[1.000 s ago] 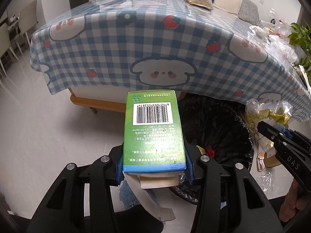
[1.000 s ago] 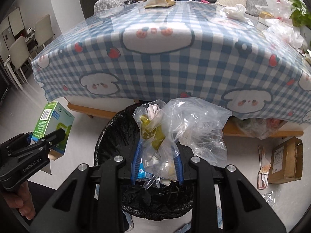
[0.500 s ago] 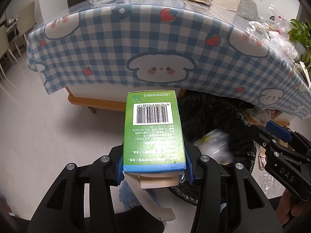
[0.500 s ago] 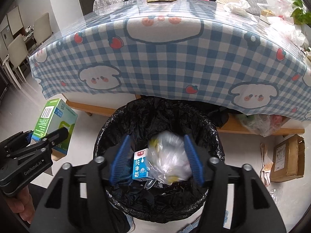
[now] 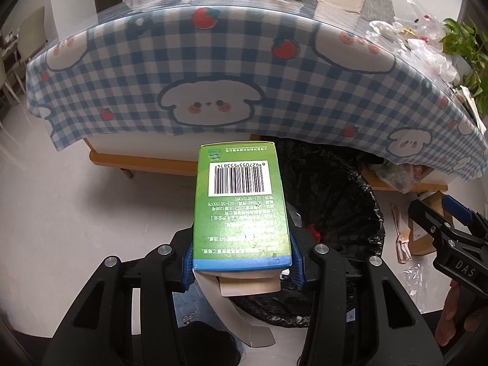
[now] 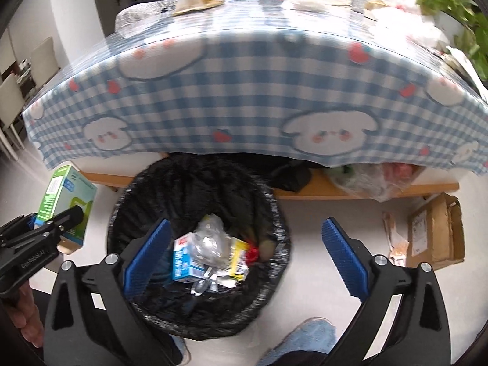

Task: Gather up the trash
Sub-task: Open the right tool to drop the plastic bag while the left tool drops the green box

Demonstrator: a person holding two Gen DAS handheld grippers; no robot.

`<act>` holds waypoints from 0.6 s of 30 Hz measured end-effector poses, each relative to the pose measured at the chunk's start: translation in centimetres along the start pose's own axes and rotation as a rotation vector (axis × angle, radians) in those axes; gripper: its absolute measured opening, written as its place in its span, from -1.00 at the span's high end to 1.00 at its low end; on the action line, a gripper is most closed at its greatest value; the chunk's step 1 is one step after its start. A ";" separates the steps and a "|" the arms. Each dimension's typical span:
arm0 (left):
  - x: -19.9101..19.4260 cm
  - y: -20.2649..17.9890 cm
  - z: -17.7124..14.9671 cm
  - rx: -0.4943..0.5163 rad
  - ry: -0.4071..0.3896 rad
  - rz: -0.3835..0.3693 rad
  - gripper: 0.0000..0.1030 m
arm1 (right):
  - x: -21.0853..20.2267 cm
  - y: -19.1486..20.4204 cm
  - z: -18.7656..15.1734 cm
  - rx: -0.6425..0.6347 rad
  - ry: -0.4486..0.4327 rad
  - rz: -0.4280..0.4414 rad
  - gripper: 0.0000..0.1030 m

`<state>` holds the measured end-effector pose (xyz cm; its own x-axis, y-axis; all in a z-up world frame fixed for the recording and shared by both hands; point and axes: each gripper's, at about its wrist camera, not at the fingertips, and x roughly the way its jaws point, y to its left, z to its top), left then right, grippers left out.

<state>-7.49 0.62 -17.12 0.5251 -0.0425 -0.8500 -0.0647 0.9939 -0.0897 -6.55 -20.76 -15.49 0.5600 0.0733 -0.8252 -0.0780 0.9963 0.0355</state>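
Observation:
My left gripper (image 5: 242,259) is shut on a green carton (image 5: 241,207) with a barcode, its bottom flap hanging loose, held just left of the black-lined trash bin (image 5: 335,201). In the right wrist view my right gripper (image 6: 246,225) hangs over the bin (image 6: 195,183), jaws opening wide with nothing between the pads. A clear plastic bag (image 6: 210,238) lies inside on a blue milk carton (image 6: 183,259) and other wrappers. The green carton (image 6: 61,201) and left gripper (image 6: 55,222) show at the left edge. The right gripper (image 5: 442,222) shows at the right of the left wrist view.
A table under a blue checked cloth (image 5: 213,76) stands behind the bin, with plastic bags and paper (image 5: 421,42) at its far right. Under it lies a plastic bag (image 6: 375,180). A cardboard box (image 6: 436,231) sits on the floor to the right. A slippered foot (image 6: 305,341) is near.
My right gripper opened and the clear plastic bag fell into the bin. The left gripper kept its hold on the green carton and shifted toward the bin.

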 end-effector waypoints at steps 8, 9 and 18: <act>1.0 -3.4 -0.3 0.037 0.001 -0.019 0.11 | -0.7 -4.3 -0.7 0.044 0.000 -0.042 -0.85; 1.1 -3.9 -0.4 0.041 0.002 -0.021 0.11 | -0.9 -4.7 -0.7 0.045 -0.004 -0.047 -0.85; 1.9 -7.5 -1.0 0.094 0.011 -0.047 0.10 | -1.4 -6.8 -1.1 0.054 0.001 -0.063 -0.85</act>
<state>-6.82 -7.06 -18.61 0.5159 -0.0900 -0.8519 0.0397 0.9959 -0.0812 -7.75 -27.64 -15.23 0.5617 0.0106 -0.8272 0.0019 0.9999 0.0141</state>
